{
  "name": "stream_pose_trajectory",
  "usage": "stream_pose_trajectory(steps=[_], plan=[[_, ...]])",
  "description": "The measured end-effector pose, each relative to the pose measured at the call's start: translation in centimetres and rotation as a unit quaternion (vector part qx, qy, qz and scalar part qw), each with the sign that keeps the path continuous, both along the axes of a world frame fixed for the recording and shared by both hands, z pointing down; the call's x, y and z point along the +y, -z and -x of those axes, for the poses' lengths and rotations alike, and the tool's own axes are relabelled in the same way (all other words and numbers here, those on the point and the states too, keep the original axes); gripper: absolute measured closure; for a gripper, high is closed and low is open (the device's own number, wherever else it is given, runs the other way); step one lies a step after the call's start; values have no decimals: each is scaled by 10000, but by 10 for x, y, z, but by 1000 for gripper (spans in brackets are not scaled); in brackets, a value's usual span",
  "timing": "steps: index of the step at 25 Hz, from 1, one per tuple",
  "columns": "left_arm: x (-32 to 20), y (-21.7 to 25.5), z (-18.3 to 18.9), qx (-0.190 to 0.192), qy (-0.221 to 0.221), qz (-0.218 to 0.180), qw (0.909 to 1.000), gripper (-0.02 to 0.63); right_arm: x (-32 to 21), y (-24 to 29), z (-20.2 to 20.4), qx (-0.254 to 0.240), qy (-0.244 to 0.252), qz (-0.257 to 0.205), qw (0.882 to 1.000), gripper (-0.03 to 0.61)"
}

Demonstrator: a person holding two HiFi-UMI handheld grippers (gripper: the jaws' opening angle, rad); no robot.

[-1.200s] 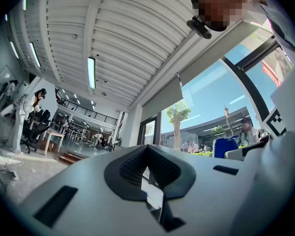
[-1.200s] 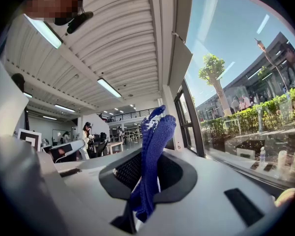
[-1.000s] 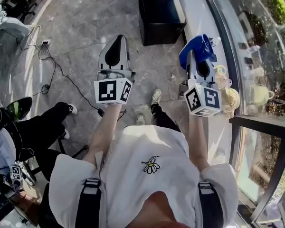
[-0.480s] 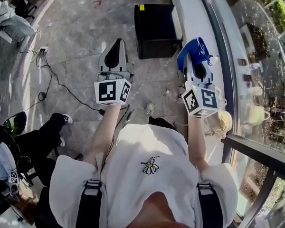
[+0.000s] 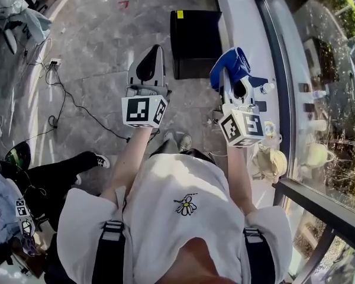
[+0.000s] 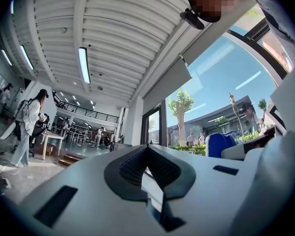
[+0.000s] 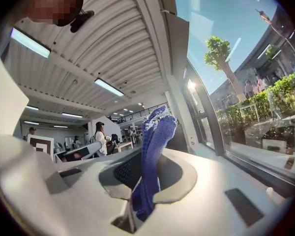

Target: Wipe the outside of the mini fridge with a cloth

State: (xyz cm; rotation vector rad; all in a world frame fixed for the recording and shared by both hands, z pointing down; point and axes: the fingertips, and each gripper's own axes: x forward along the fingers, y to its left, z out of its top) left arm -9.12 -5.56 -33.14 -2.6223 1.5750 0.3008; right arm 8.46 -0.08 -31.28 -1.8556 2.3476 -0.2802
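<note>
Facing the black mini fridge (image 5: 195,40), set on the floor (image 5: 100,46) beside the window ledge (image 5: 242,16), a blue cloth (image 7: 155,146) was held pinched in the right gripper (image 5: 239,78), seemingly readied for wiping. The left gripper (image 5: 149,67) was carried jaws together, empty, presumably spare.

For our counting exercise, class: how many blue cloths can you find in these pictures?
1: the blue cloth is clamped between the right gripper's fingers, sticking up past them. The left gripper holds none; others may lie out of view.

Cloth (image 5: 231,64) nearer mini fridge (image 5: 195,40)
</note>
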Motion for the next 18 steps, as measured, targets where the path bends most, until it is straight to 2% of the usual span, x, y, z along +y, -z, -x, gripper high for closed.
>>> stream_pose_trajectory(steps=[2, 5, 9, 12, 18], plan=[[-13, -23, 0, -17, 4, 50, 10000, 609, -13, -21, 0, 16, 23, 40, 10000, 511], [-39, -76, 0, -38, 28, -107, 9999, 609, -39, -76, 2, 128, 154, -129, 9997, 511], [-71, -210, 8, -181, 121, 114, 9997, 609, -76, -202, 21, 152, 319, -85, 9993, 511], [-97, -316, 14, -60, 269, 273, 9992, 609, -102, -298, 33, 141, 481, -130, 9987, 511], [-126, -469, 12, -94, 408, -47, 9991, 609, -133, -447, 56, 366, 945, -617, 9929, 511]])
